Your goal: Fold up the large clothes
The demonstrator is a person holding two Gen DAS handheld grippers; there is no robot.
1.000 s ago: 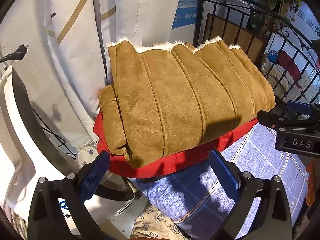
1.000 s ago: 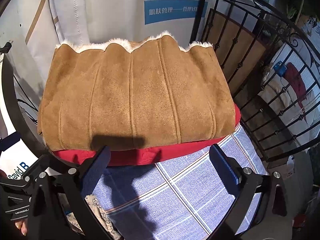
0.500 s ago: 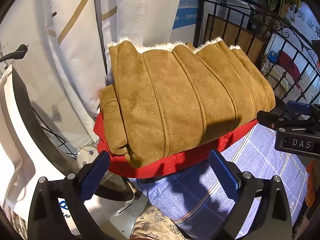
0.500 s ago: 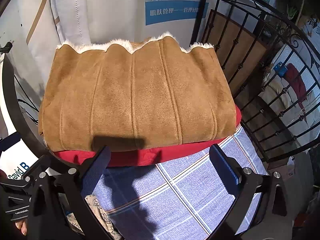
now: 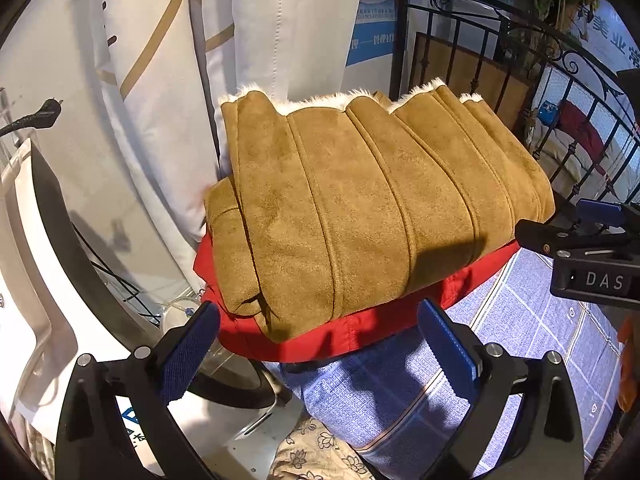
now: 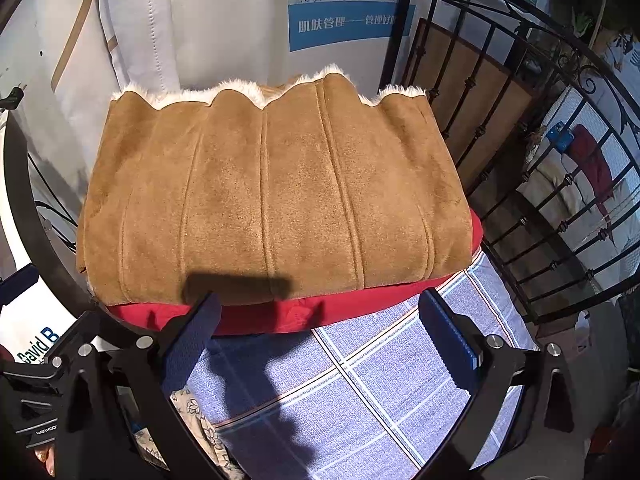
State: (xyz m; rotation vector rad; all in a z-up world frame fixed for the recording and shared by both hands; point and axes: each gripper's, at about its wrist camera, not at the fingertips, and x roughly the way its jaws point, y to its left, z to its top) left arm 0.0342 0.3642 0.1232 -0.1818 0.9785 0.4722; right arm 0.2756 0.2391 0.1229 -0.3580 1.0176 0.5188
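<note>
A tan suede coat (image 5: 360, 208) with white fleece trim lies folded in a thick bundle on top of a folded red garment (image 5: 340, 336). Both rest on a blue checked cloth (image 6: 360, 392). The coat also shows in the right wrist view (image 6: 272, 208), over the red garment (image 6: 320, 312). My left gripper (image 5: 320, 344) is open and empty, just short of the bundle's near edge. My right gripper (image 6: 320, 340) is open and empty, also at the near edge. The right gripper's body shows at the right of the left wrist view (image 5: 592, 264).
A black iron railing (image 6: 520, 160) stands close behind and to the right of the bundle. White fabric panels (image 5: 260, 40) hang behind it. A white appliance (image 5: 24, 280) and cables sit at the left. A floral cloth (image 5: 312, 452) lies under the blue cloth's near edge.
</note>
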